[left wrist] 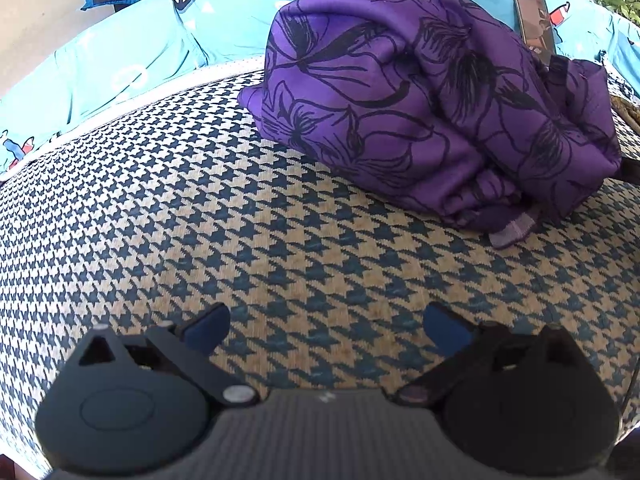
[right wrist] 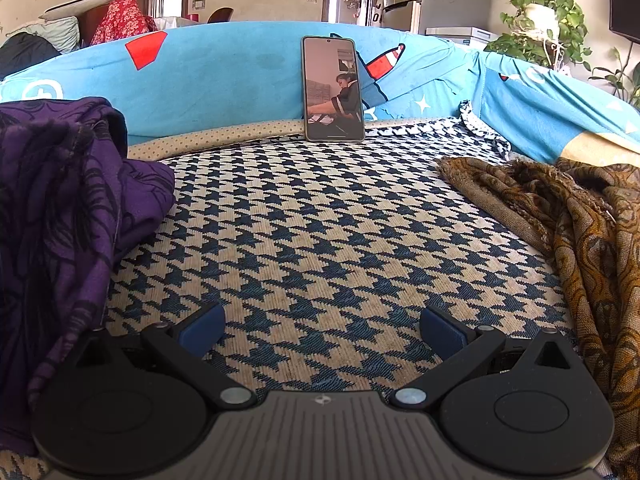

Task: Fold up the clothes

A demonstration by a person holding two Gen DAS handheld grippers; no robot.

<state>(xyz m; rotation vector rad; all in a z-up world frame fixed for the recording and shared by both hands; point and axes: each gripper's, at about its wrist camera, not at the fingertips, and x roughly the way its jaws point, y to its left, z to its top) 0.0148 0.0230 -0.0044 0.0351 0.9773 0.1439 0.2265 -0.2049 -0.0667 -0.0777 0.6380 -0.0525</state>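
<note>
Both claws, left [left wrist: 326,330] and right [right wrist: 320,330], were released and empty. Purple cloth [left wrist: 420,100] looked soft, slippery; better taken at its hem corner.

A smartphone [right wrist: 334,89] stands upright on the houndstooth seat cover [right wrist: 320,216], leaning against the blue patterned backrest cover [right wrist: 224,76], its screen lit. Behind the sofa, a leafy potted plant [right wrist: 544,20] sits at the right beside a grey refrigerator [right wrist: 416,4], and a red floral cloth [right wrist: 122,20] lies heaped at the left.
</note>
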